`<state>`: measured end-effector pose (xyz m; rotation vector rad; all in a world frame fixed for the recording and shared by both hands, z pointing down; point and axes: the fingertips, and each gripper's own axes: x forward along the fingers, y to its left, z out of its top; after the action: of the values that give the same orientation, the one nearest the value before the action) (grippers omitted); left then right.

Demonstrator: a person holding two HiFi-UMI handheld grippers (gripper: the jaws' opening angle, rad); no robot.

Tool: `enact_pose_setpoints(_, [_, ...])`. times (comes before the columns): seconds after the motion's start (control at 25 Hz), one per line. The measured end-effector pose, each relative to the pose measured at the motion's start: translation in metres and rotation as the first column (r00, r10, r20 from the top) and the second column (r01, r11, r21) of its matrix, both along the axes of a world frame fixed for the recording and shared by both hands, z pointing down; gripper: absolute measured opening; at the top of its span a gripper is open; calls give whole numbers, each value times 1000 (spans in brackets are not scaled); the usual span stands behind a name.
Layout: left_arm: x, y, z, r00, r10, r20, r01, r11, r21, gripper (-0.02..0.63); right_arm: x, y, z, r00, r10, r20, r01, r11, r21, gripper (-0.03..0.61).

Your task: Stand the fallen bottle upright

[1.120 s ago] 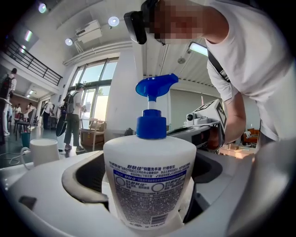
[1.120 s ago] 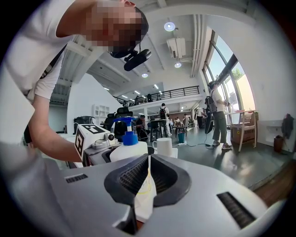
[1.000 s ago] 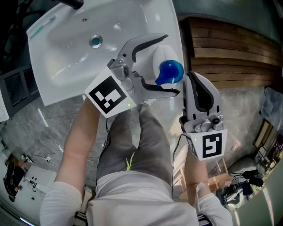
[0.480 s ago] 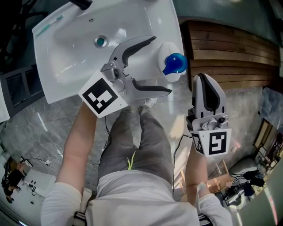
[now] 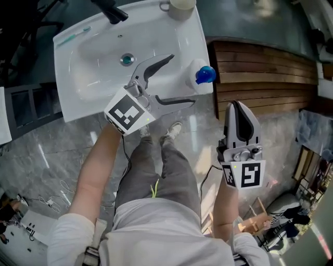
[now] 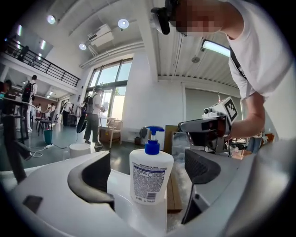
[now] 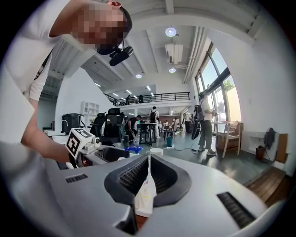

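A white pump bottle [image 5: 200, 76] with a blue pump head stands upright on the right rim of the white sink [image 5: 88, 88]. My left gripper [image 5: 182, 78] is open, its jaws spread wide just left of the bottle and clear of it. In the left gripper view the bottle [image 6: 151, 177] stands upright between and beyond the open left gripper [image 6: 149, 170] jaws, touching neither. My right gripper [image 5: 238, 110] hangs shut over the floor, below and right of the bottle. In its own view the right gripper [image 7: 148, 172] has its ribbed pads pressed together.
A black faucet [image 5: 111, 10], a cup [image 5: 181, 5] and a toothbrush [image 5: 73, 35] sit along the sink's far edge; the drain [image 5: 127, 59] is mid-basin. A wooden slat platform [image 5: 260, 78] lies right of the sink. The person's legs stand on marble floor [image 5: 47, 156].
The left gripper has drawn back from the bottle, which stays upright on the sink rim. The right gripper has moved lower and away from it. The head view has pulled back.
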<state>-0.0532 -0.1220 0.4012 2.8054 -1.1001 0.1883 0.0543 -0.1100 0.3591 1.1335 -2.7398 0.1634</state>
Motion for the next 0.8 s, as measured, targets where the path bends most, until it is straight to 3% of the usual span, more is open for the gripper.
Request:
enact_pose_setpoints(0.28, [-4,28,-26,996,-79,33,79,997,-3,531,-5,35,-45,1000,1,-12,0,1000,23,41])
enact_pose_setpoints(0.48, [-11,44,-46,991,-121,53,120,993,14,486,-4,57,-70,1000,13,-23,-12,999,40,41])
enact_pose_setpoints(0.52, [-15,46,-52,988,-145,61,144,989,26,431,-4,61,-75,1000,16,-23,-14,999,44,41])
enact_pose_setpoints(0.6, [-22,50,-64,978,-195,78,191,980,50,166,-1,69,-85,999,19,-27,-17,999,51,41])
enact_pose_setpoints(0.8, [-36,59,-92,953,-286,102,278,956,92,43,6,84,-107,999,25,-39,-23,998,65,41])
